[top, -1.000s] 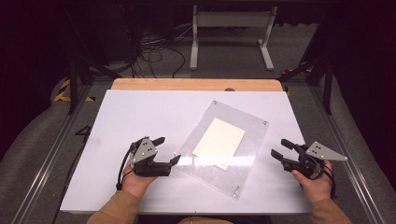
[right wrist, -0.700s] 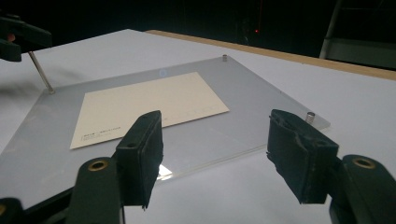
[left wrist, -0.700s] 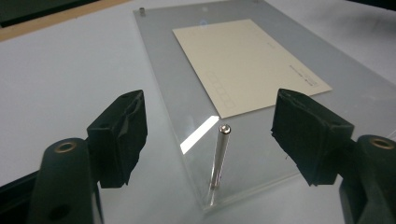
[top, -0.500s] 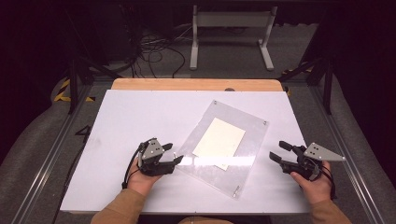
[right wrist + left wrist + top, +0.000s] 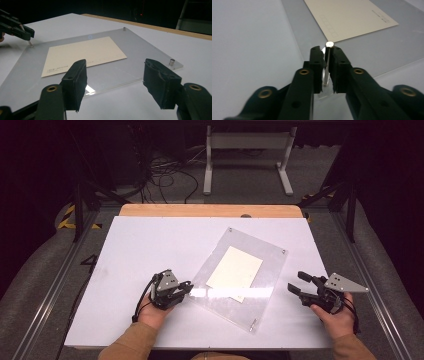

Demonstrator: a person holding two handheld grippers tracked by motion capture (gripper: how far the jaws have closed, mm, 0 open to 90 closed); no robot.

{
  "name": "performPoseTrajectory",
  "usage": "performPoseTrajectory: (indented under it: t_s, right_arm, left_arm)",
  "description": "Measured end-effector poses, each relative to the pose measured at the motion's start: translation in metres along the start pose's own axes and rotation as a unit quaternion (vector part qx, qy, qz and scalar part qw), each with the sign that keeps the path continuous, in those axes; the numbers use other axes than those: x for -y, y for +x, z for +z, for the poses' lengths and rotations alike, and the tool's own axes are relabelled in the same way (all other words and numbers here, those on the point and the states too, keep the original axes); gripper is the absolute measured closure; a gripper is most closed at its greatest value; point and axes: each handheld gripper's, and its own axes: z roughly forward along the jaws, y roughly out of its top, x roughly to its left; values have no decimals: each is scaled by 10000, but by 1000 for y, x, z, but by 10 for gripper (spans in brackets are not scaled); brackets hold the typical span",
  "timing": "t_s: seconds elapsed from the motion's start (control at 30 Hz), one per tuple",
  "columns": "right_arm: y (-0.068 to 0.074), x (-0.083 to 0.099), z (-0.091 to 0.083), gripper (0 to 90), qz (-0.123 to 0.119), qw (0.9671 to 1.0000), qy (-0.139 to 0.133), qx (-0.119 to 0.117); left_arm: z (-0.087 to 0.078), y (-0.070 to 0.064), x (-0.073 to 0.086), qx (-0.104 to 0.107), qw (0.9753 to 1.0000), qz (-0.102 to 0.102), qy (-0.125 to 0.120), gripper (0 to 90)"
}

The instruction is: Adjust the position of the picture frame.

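Note:
A clear acrylic plate (image 5: pixel 272 270) lies askew on the white table, with a cream card (image 5: pixel 235 267) under it and small metal studs at its corners. My left gripper (image 5: pixel 186 288) is at the plate's near-left corner. In the left gripper view its jaws (image 5: pixel 327 53) are shut on that corner's upright metal stud (image 5: pixel 329 44). The right gripper view shows that gripper (image 5: pixel 18 28) and stud (image 5: pixel 30 44) at the far left. My right gripper (image 5: pixel 296 282) hovers open just off the plate's right edge, with nothing between its fingers (image 5: pixel 75 80).
Other studs stand at the far corner (image 5: pixel 230 228), the right corner (image 5: pixel 284 251) and the near corner (image 5: pixel 252 322). A wooden strip (image 5: pixel 210 210) runs along the table's back edge. Metal rails flank the table, and cables lie on the floor behind it.
My left gripper has moved right to the plate's corner and shut on the stud. The right gripper has hardly moved.

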Motion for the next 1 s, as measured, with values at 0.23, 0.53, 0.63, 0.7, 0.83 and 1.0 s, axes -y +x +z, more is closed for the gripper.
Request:
performPoseTrajectory:
  t_s: [0.23,0.53,0.63,0.7,0.83,1.0]
  right_arm:
    - [1,0,-1,450,-59,9999,29,-82]
    - [1,0,0,529,-146,9995,65,-269]
    - [2,0,0,530,-168,9994,90,-277]
    - [3,0,1,530,-185,9994,115,-284]
    - [5,-1,1,530,-251,9991,152,-292]
    - [5,0,0,529,-267,9990,163,-309]
  left_arm:
    - [-3,-1,-2,2,9999,123,-8,846]
    - [-18,12,-18,-210,9991,358,-32,848]
    - [-18,25,-23,-272,9993,237,-37,848]
    - [-16,34,-26,-290,9995,143,-41,848]
    - [-8,58,-30,-389,9991,-121,-116,848]
    - [10,86,-32,-581,9967,-542,-162,847]
